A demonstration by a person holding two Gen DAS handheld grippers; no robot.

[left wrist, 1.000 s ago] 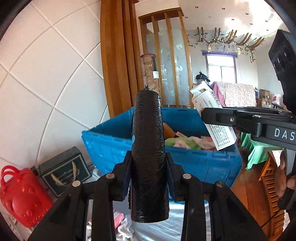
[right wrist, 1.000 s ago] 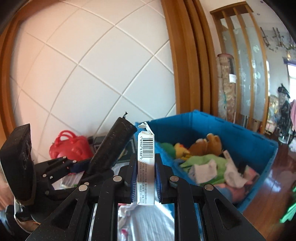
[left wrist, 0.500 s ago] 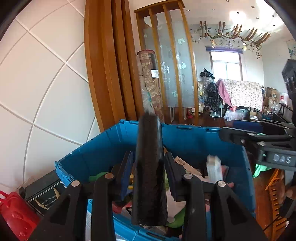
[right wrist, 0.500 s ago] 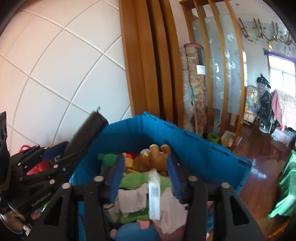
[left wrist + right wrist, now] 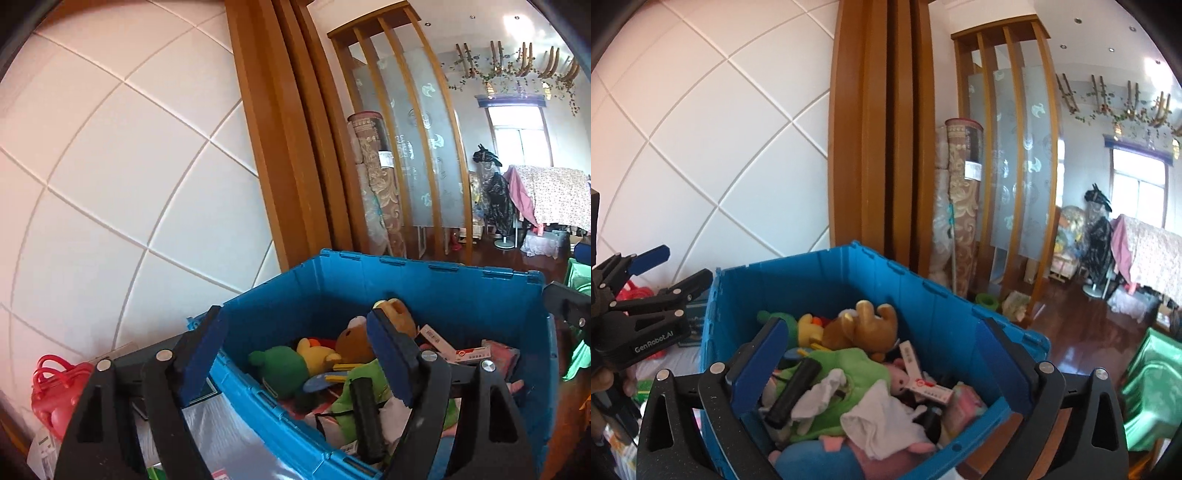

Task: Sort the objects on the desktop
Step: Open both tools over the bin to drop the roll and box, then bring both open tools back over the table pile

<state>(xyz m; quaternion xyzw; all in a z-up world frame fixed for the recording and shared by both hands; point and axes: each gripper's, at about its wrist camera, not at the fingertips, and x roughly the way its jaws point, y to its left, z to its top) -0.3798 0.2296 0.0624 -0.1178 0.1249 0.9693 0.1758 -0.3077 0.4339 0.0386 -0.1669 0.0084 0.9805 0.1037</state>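
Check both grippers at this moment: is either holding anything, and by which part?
Nothing is held. The left gripper and right gripper have just opened with nothing between them; the black roll lies in the blue crate.

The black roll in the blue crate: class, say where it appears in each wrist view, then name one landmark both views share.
Left wrist view: the black roll stands near bottom centre, on green cloth, just left of the right finger.
Right wrist view: the black roll lies slanted at lower left of the blue crate, beside a white cloth.
Shared landmark: the brown teddy bear.
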